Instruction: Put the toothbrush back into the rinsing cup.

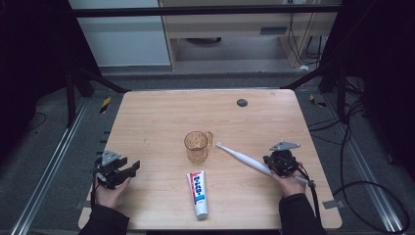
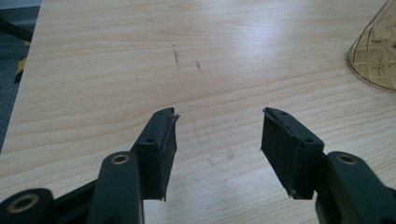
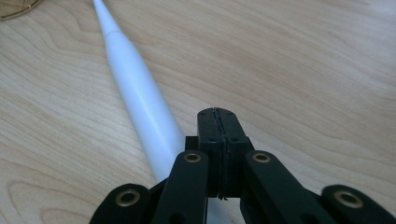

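An amber glass cup [image 1: 197, 146] stands in the middle of the wooden table [image 1: 156, 112]; its rim shows at the right edge of the left gripper view [image 2: 377, 56]. A white electric toothbrush [image 1: 242, 158] lies to its right, head toward the cup, and runs under my right gripper [image 1: 275, 161]. In the right gripper view the jaws are pressed together with nothing between them [image 3: 219, 115], just right of the toothbrush [image 3: 140, 98]. A toothpaste tube [image 1: 198, 193] lies in front of the cup. My left gripper [image 1: 131, 168] is open over bare wood [image 2: 218, 122] at the table's left.
A small dark round disc [image 1: 242, 102] sits near the table's far edge. Metal rails [image 1: 46, 171] run along both sides of the table, and cables [image 1: 372, 191] lie on the floor to the right.
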`<state>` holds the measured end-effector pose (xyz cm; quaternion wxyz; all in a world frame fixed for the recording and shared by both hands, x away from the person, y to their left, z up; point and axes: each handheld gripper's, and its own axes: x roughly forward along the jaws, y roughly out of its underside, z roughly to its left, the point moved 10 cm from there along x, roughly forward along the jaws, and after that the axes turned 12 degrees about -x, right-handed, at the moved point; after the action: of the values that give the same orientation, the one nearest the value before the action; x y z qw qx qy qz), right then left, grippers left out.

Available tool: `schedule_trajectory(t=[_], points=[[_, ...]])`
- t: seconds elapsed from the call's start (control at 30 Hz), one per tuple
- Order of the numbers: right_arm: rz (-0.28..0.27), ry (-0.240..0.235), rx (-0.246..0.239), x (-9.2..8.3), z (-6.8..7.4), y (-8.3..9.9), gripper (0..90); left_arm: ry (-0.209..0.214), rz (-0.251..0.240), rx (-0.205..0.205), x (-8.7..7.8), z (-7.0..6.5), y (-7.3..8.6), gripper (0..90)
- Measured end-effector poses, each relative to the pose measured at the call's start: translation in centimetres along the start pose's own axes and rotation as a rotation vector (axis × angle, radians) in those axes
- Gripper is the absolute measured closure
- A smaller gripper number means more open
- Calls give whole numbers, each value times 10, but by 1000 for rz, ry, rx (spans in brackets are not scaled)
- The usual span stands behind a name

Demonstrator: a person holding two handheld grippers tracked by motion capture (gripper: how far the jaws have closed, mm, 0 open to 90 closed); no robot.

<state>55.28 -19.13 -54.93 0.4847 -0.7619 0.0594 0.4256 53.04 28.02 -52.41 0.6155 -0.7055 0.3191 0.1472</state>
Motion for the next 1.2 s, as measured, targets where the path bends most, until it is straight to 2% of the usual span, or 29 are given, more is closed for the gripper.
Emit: schedule_trajectory(t=[0.17,0.3,0.37,0.47,0.53,0.57,0.63,0.67,0.73,0.93,1.2], points=[[-26,-4,-12,-8,-2,-11,849,1,0,3,0,0,0,441],[-46,-17,-58,-16,1,-31,764,-1,4,8,1,-1,0,434],[-48,-17,-63,-17,1,-33,747,-1,4,10,2,-1,0,433],[-65,-27,-81,-21,4,-52,682,-3,8,18,2,-1,0,428],[-67,-28,-83,-21,5,-55,670,-5,8,20,2,-1,0,426],[-60,-35,-94,-21,8,-64,649,-5,9,21,2,-1,1,422],[-58,-37,-100,-21,9,-67,642,-5,8,20,2,-1,1,420],[-61,-44,-111,-20,13,-76,633,-5,9,22,3,-1,1,417],[-56,-55,-119,-19,17,-82,622,-5,10,22,3,-1,1,416],[-37,-81,-149,-12,28,-93,604,-5,17,30,3,-1,2,413],[-13,-96,-163,-6,33,-102,577,-6,19,31,5,-2,2,412]])
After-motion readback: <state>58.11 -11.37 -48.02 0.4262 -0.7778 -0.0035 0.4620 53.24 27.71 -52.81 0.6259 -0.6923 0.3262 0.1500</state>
